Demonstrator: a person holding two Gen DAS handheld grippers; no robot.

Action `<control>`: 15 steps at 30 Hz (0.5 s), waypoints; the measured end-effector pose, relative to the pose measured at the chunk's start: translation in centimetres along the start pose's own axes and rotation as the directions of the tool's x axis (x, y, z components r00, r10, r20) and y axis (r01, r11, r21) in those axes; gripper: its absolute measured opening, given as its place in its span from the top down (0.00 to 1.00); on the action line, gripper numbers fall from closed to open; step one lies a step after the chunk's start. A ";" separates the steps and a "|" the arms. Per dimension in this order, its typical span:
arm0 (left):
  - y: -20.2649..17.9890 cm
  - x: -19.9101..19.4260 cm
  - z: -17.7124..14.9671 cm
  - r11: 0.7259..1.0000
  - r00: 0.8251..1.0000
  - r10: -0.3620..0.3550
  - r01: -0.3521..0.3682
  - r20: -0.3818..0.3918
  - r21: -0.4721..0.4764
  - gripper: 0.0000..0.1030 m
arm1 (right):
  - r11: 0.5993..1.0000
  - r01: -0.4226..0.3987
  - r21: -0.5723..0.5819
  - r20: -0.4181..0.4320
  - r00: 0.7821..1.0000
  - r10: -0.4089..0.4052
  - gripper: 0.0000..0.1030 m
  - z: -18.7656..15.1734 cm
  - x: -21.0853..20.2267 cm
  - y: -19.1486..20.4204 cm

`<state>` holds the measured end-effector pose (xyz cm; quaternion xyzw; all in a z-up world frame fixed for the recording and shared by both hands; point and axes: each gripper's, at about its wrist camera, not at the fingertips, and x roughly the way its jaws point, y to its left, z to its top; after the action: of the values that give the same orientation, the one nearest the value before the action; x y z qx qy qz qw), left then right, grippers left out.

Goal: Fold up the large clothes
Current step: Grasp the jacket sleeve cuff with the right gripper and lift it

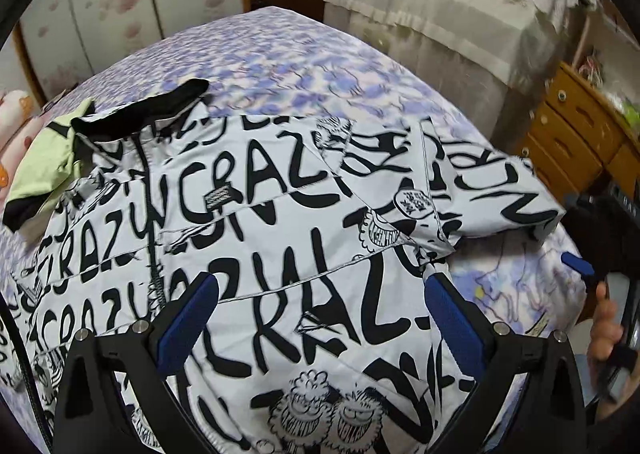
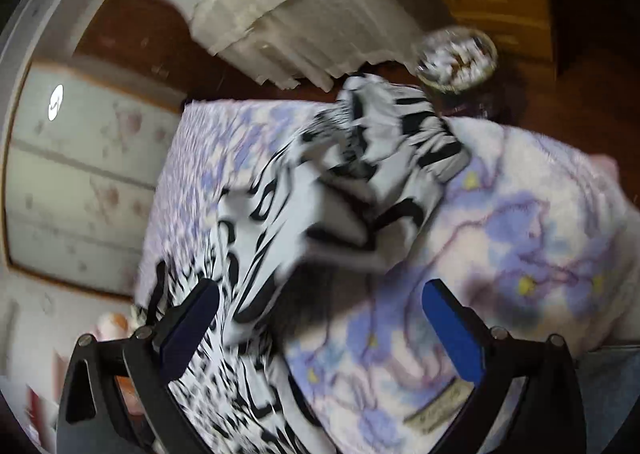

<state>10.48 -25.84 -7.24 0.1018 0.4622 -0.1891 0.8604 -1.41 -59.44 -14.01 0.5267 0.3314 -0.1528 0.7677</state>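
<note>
A white jacket (image 1: 280, 213) with black graffiti lettering lies spread on the purple floral bed cover (image 1: 280, 65). Its black collar (image 1: 140, 113) and green lining (image 1: 48, 161) point to the far left, and one sleeve (image 1: 500, 189) is folded across at the right. My left gripper (image 1: 320, 302) hovers open over the jacket's lower body with nothing between its fingers. In the blurred right wrist view, my right gripper (image 2: 320, 310) is open above the bed cover (image 2: 520, 234), just beside the jacket's edge, with the rumpled sleeve (image 2: 380, 157) ahead of it. A hand (image 1: 604, 326) holds it at the left wrist view's right edge.
Furniture draped in beige cloth (image 1: 440, 21) stands beyond the bed. Wooden drawers (image 1: 576, 133) are at the right, and a wardrobe with floral doors (image 1: 100, 5) at the back left. A soft toy (image 1: 16, 121) lies at the bed's left. A round container (image 2: 456, 53) sits past the sleeve.
</note>
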 end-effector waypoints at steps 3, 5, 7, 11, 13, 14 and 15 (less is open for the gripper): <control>-1.1 1.2 -0.1 1.000 1.000 -0.002 0.003 -0.023 0.018 0.01 | 0.993 -0.054 0.108 0.014 0.999 0.052 0.02 1.4 1.2 -2.6; -1.5 1.8 -0.3 1.000 0.999 -0.023 0.024 -0.036 0.012 0.01 | 0.986 -0.055 0.157 0.019 0.998 0.053 0.08 2.2 2.2 -3.8; -1.7 2.1 -0.5 0.999 0.999 -0.029 0.030 -0.042 0.013 0.01 | 0.977 -0.067 0.204 0.019 0.998 0.065 0.11 2.9 3.1 -4.9; -1.9 2.5 -1.1 1.000 0.999 -0.014 0.015 -0.050 0.026 0.01 | 0.985 -0.020 0.170 0.057 0.998 0.010 0.22 4.0 3.9 -4.1; -1.6 2.5 -1.4 1.000 0.998 -0.014 0.015 -0.057 0.016 0.01 | 0.992 0.026 0.125 0.060 0.998 -0.034 0.56 4.6 4.3 -3.7; -1.3 2.5 -1.5 1.000 0.998 -0.015 0.015 -0.059 0.010 0.01 | 0.994 0.056 0.094 0.050 0.997 -0.061 0.68 4.8 4.6 -3.0; -1.0 2.4 -1.7 1.000 0.998 -0.014 0.014 -0.060 0.005 0.01 | 0.995 0.048 0.084 0.051 0.997 -0.053 0.85 4.7 4.4 -2.8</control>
<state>10.00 -26.71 -10.14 0.1066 0.4880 -0.1932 0.8445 1.83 -64.35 -17.87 0.5452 0.3177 -0.1996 0.7497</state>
